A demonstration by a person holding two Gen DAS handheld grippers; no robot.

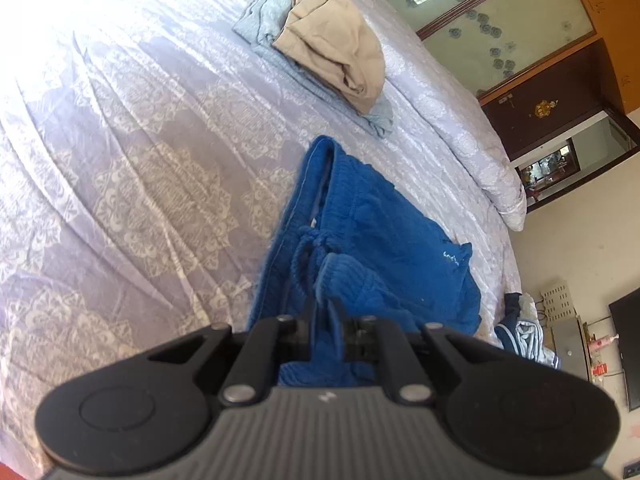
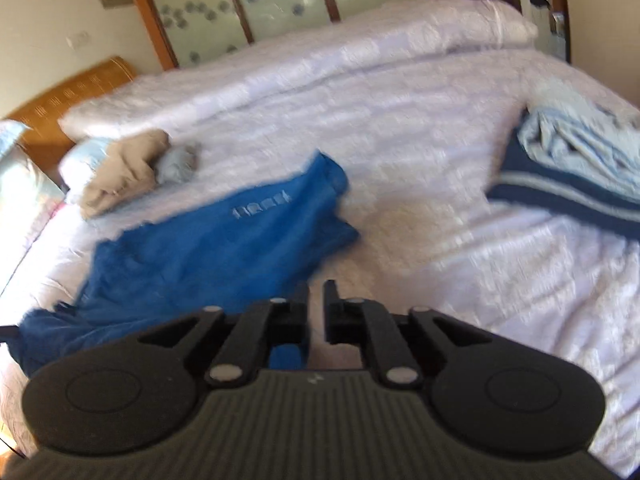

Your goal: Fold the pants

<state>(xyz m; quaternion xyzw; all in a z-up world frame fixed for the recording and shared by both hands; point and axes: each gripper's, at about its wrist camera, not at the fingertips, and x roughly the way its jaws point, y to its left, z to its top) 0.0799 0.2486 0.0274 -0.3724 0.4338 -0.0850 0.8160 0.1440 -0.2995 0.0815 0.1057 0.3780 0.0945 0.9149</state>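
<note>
Blue pants [image 1: 380,220] lie bunched on the lilac patterned bedspread [image 1: 140,160], with the waistband and drawstring toward the camera. My left gripper [image 1: 325,308] is shut on a fold of that blue fabric, which rises between its fingers. In the right wrist view the same pants [image 2: 208,256] spread out to the left, showing a pale printed logo. My right gripper [image 2: 317,292] hovers just past their right edge. Its jaws stand a narrow gap apart and only bedspread shows between them. This view is blurred.
A beige garment [image 1: 336,40] lies on a grey one [image 1: 260,20] farther up the bed. Navy and light-blue striped clothes [image 2: 568,160] sit at the bed's right side. A rolled quilt [image 2: 320,52] runs along the far edge, by a wooden headboard [image 2: 72,92].
</note>
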